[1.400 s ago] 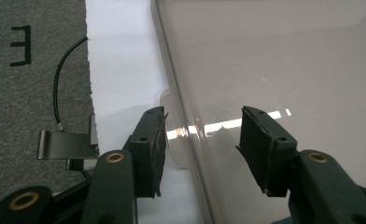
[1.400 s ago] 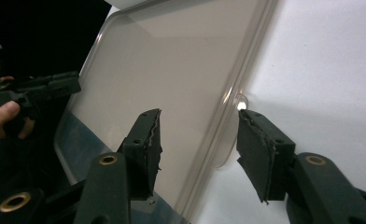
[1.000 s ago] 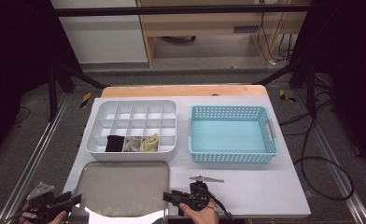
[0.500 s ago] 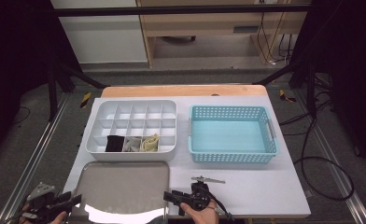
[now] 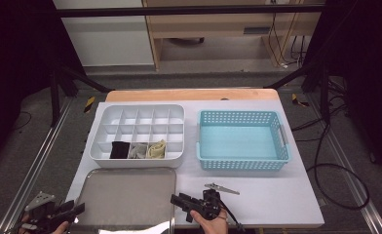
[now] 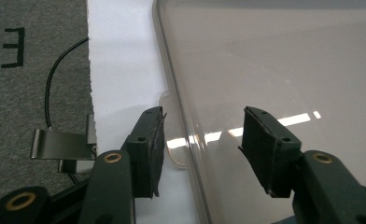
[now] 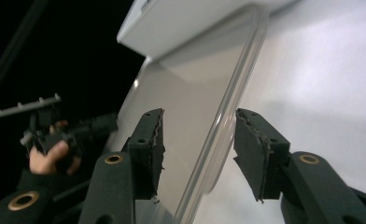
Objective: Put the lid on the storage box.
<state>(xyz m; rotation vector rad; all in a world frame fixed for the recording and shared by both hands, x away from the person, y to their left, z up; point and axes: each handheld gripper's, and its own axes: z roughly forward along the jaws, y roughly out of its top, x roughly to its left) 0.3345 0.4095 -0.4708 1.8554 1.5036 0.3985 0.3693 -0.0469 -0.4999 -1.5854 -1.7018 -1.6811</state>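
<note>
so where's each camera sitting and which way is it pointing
High view: above the person's side, facing forward and down on the table; both hands and grippers enter at the bottom.
Left gripper view: rides the left gripper, facing the metal tray's left rim between its open jaws.
Right gripper view: rides the right gripper, jaws astride the tray's right rim, the left hand beyond.
All three share the tray.

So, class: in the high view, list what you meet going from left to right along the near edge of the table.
Left gripper → metal tray → right gripper.
</note>
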